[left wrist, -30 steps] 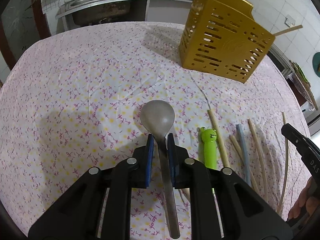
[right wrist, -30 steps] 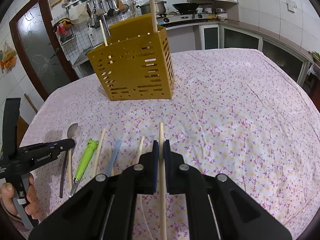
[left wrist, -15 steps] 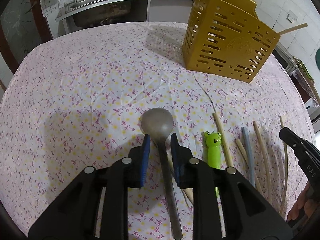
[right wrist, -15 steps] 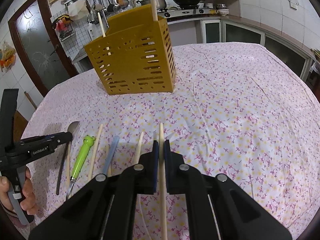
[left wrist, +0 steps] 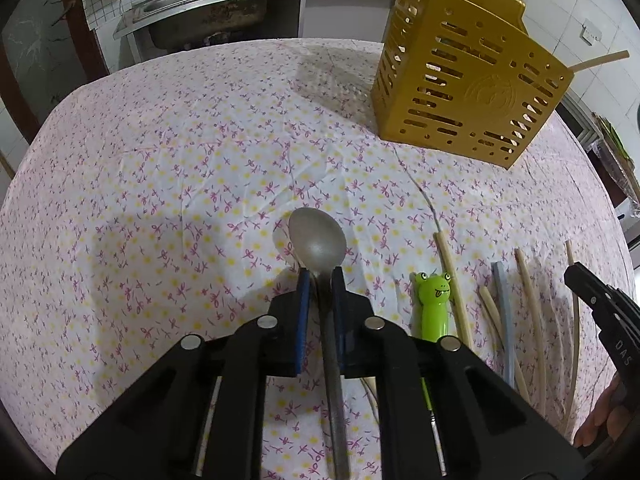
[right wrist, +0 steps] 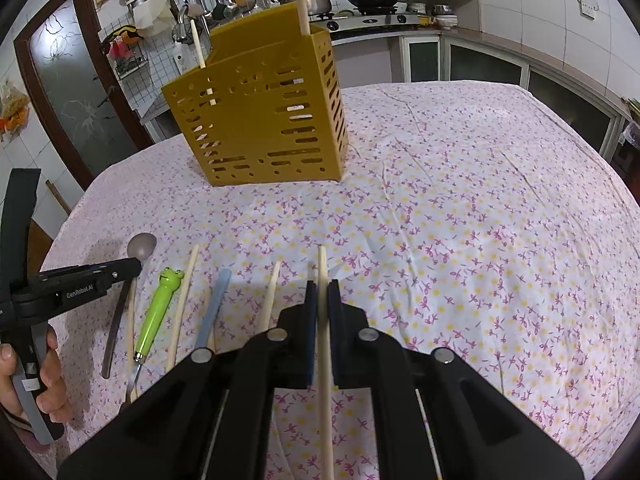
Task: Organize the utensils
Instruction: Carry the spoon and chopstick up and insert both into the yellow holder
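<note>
A grey metal spoon (left wrist: 318,240) lies bowl-forward on the flowered cloth. My left gripper (left wrist: 320,276) is closing, and its blue pads press on the spoon's neck. The right wrist view shows the same left gripper (right wrist: 132,266) at the spoon (right wrist: 142,245). My right gripper (right wrist: 321,286) is shut on a pale wooden chopstick (right wrist: 322,264), which points forward past its fingertips. The yellow slotted utensil holder (left wrist: 464,92) stands upright at the far side (right wrist: 264,128) with two sticks in it.
A green frog-headed utensil (left wrist: 434,300), a blue-grey stick (left wrist: 502,308) and several wooden chopsticks (left wrist: 452,276) lie side by side between the grippers. A hand (right wrist: 48,384) holds the left gripper's handle. Kitchen counters and a sink stand beyond the table.
The left jaws spread a little around the spoon's neck, then came together on it. The right gripper has stayed shut on its chopstick and has hardly moved.
</note>
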